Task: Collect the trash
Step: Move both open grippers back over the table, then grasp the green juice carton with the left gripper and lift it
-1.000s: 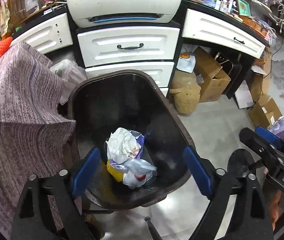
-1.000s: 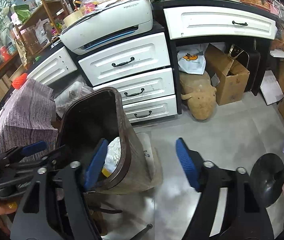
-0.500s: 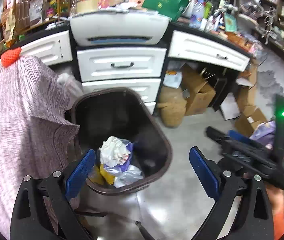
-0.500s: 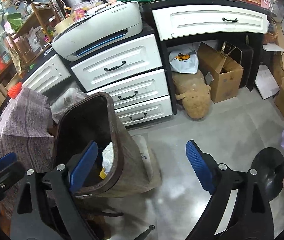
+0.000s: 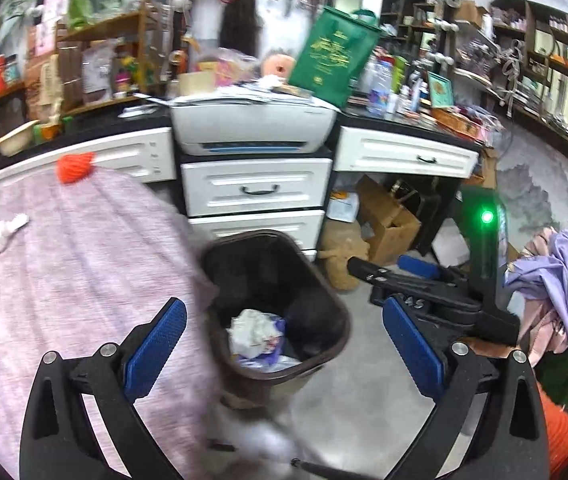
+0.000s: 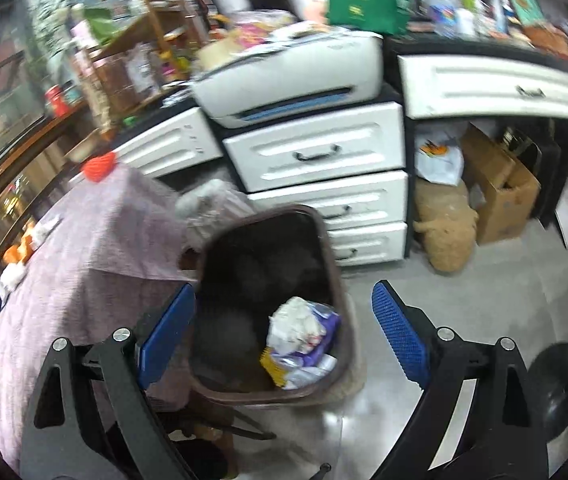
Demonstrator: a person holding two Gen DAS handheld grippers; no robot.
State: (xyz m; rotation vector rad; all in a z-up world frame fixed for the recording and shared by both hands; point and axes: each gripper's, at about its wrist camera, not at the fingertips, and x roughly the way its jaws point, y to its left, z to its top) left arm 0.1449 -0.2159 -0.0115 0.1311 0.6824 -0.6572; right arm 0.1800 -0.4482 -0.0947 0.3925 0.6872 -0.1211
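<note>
Left wrist view: the left gripper (image 5: 284,344) has just been opening, jaws wide and empty above the brown trash bin (image 5: 324,304). Crumpled trash (image 5: 253,332) lies inside. The right gripper (image 6: 284,340), also just widened, holds nothing.

A cluttered home workroom or small shop's back office: a white printer (image 5: 253,128) sits on a black-topped counter (image 5: 400,122) with white drawers (image 5: 255,190) below it. Cardboard boxes (image 5: 388,222) crowd the floor right of the printer, and packed shelves (image 5: 95,64) (jars, packets, trinkets) rise behind it.
</note>
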